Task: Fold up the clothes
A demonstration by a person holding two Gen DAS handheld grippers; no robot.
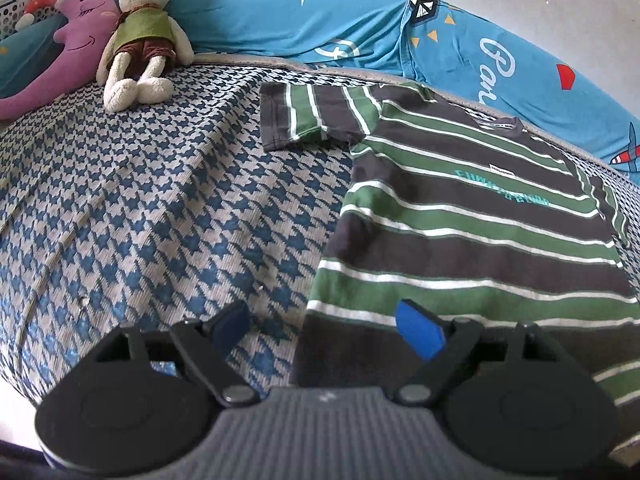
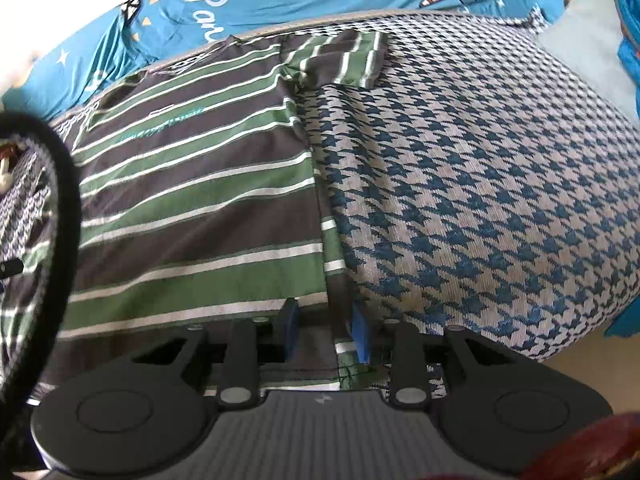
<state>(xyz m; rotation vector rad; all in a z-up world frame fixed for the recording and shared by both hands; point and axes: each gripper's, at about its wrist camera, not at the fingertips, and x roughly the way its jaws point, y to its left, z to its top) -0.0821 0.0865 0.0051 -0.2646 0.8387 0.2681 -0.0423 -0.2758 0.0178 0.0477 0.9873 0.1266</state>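
Both jaws at striped shirt (image 1: pixel 472 216) hem, left gripper (image 1: pixel 326 332) wide, right gripper (image 2: pixel 326 328) pinching edge.

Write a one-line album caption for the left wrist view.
Open left gripper poised over the green-and-grey striped T-shirt spread on a blue houndstooth bedcover.

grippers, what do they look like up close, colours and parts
The left gripper and right gripper match: a grey ribbed body with a small white mark, two round black discs, black linkage arms on silver pivots, and blue pads on the fingers.
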